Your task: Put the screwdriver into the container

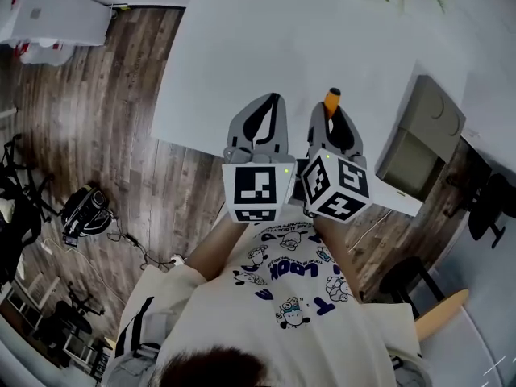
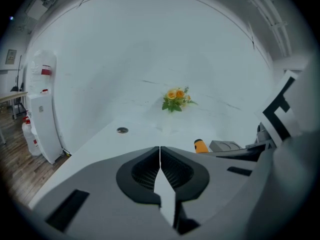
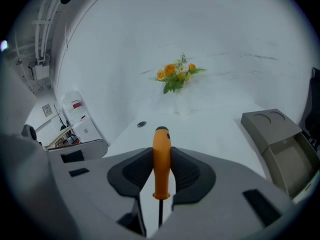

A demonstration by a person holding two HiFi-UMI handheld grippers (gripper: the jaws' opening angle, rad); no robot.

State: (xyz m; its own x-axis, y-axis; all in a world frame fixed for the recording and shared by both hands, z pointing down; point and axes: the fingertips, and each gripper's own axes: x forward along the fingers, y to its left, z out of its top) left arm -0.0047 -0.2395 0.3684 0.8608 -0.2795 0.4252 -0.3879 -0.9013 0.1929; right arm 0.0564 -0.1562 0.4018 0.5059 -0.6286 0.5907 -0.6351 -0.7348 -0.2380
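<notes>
Hovering side by side over the tabletop's [image 1: 266,47] near edge in the head view: left tool [image 1: 260,123], right tool [image 1: 333,119]. Grey container [image 1: 419,139] sits at the right edge.

Left gripper view: jaws together, nothing between.

Right gripper view: jaws clamped on the screwdriver's [image 3: 161,164] orange handle. Its long axis runs along the jaws, handle end pointing toward the far edge, shaft pointing back.

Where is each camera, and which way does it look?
Head view: on the person's head, looking down at the table; forearms and shirt show.
Left gripper view: on the left gripper, looking along its shut jaws toward flowers.
Right gripper view: on the right gripper, looking along jaws clamping the screwdriver.
Both gripper views share the flowers.
</notes>
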